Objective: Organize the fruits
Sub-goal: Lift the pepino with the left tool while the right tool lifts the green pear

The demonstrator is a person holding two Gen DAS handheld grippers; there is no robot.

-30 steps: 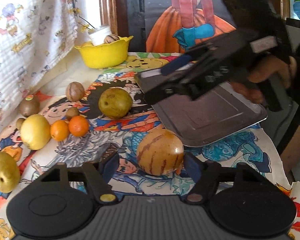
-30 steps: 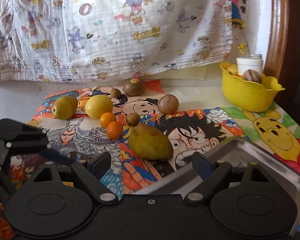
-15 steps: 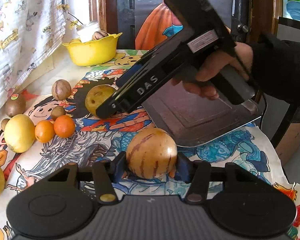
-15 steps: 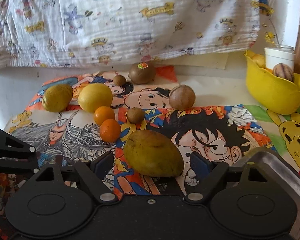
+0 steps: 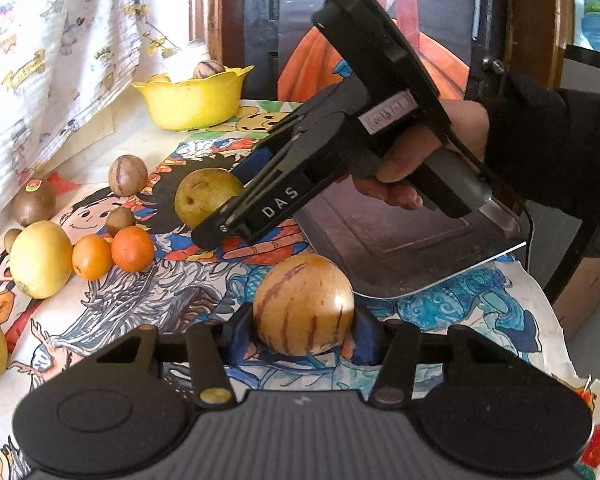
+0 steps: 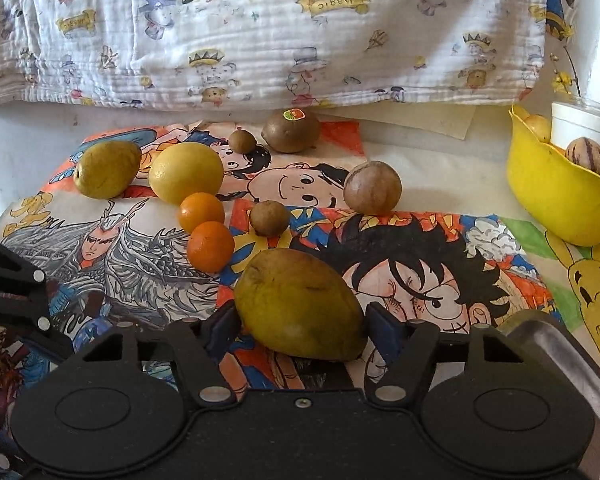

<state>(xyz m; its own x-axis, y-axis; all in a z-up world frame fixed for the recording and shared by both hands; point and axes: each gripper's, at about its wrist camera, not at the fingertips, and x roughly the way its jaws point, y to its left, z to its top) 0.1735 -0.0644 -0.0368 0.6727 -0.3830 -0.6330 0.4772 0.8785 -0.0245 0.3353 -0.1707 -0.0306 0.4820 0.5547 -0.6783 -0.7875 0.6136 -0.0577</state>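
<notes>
**Two grips closing at once, neither one settled**

Both grippers have closed in since a second ago: your right one dropped from above the tray onto the mango, and your left narrowed around the melon without shifting.

Nearest you, the left gripper point(image 5: 304, 330) has the striped melon point(image 5: 303, 304) between its fingers point(image 5: 238, 334). The jaws are closing, and the blue pads look to be touching its sides low down, near the mat. That fruit is round and smooth; a hold below its widest part could squeeze it up and out, and it would roll toward the tray point(image 5: 400, 248) just beyond.

Your right gripper point(image 6: 300, 326) straddles the mango point(image 6: 300, 304), jaws closing. The right pad seems to touch; on the left a sliver of gap may remain, so I cannot call it clenched. The mango lies skewed across the fingers, so uneven contact may spin it or push it into the oranges point(image 6: 212, 246) just past the left finger.

Farther off, the lemon point(image 6: 186, 172), kiwi point(image 6: 292, 130) and bowl point(image 6: 560, 200) stand clear.

The right gripper body crosses above the far side of your left fingers, so lifting both together risks a knock.
</notes>
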